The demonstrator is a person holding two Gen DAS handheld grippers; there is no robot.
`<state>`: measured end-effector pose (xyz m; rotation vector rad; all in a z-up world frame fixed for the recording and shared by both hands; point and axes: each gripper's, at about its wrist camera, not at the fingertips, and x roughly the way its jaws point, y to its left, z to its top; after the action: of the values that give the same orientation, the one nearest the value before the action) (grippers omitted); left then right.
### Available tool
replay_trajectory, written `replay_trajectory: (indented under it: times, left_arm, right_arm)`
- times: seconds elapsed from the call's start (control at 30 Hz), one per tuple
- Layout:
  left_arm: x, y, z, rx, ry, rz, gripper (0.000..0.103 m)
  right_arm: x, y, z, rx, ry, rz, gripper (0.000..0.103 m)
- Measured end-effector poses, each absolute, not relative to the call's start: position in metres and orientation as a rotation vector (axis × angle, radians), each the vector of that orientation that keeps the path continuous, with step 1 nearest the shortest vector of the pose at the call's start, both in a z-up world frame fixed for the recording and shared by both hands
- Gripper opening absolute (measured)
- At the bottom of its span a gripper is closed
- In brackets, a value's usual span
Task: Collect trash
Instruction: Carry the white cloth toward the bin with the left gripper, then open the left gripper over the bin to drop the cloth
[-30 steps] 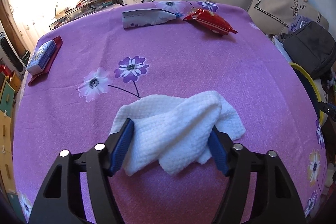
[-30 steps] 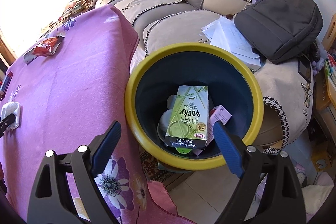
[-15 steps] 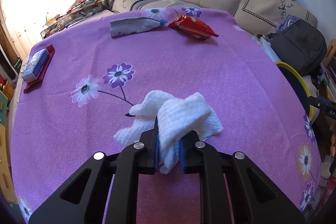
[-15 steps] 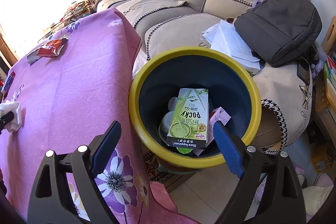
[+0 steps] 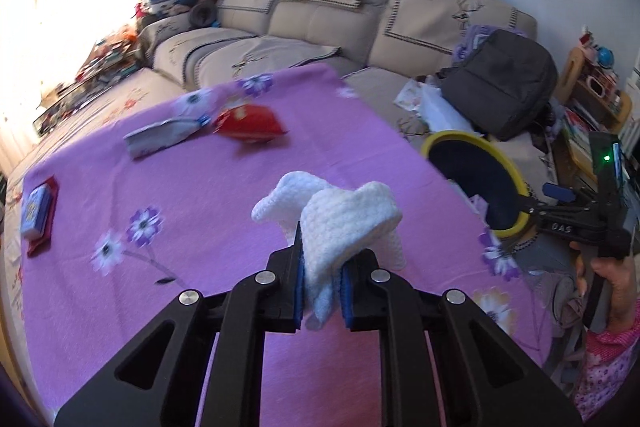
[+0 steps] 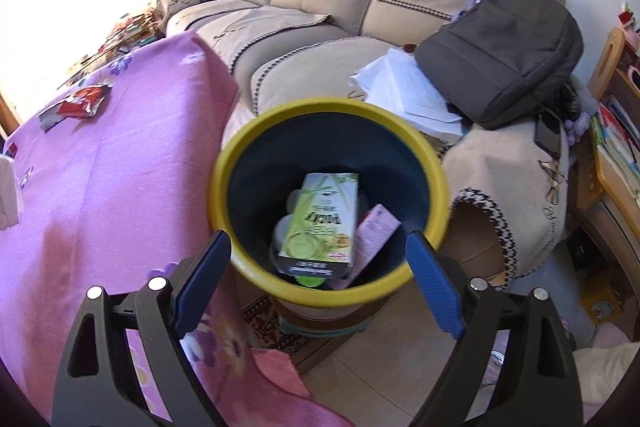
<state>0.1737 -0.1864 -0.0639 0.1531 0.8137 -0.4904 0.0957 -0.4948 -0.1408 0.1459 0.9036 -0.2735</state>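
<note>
You've got the white paper towel (image 5: 344,223) pinched tight in your left gripper (image 5: 320,291), jaws closed on its lower folds, the rest billowing above them and clear of the purple tablecloth (image 5: 200,195). It's short of the bin (image 5: 468,143), which sits just off the cloth's edge to your right. Your right gripper (image 6: 320,283) hangs directly over that bin, jaws spread wide, nothing in them. Down inside you can see the green Pocky box (image 6: 320,223) and a pink packet (image 6: 376,231) beside it.

Here's the worry: the towel is limp and only a small fold is clamped, so a quick swing toward the bin could shake it loose onto the cloth or the floor. Let go before you're past the yellow rim (image 6: 332,291) and it drapes over the edge instead of dropping in. And your right gripper is parked over the opening, so the two could clash there. Still waiting beyond the towel from the bin: the red snack bag (image 5: 248,125) and the grey wrapper (image 5: 160,137).
</note>
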Motion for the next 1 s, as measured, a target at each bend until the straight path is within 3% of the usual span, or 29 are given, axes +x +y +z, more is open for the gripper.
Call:
replay_trajectory:
  times: [0.37,0.8,0.97,1.0]
  left_arm:
    - [0.196,-0.325,-0.067,0.227,0.869,-0.701,0.015]
    - [0.232,-0.486,-0.126,0.331,0.967,-0.795,0.018]
    - [0.244,-0.506,-0.15,0.326,1.001,-0.769,0.025]
    - [0.247,-0.509,-0.153,0.324,1.006,-0.761,0.038]
  right_arm:
    - [0.065,-0.542,-0.143,0.192,0.89,-0.335,0.084]
    - [0.046,-0.577,-0.15,0.226,0.91,-0.398,0.084]
    - [0.043,-0.582,-0.151,0.231,0.918,-0.412,0.085]
    - [0.042,-0.582,-0.152,0.231,0.919,-0.413,0.085]
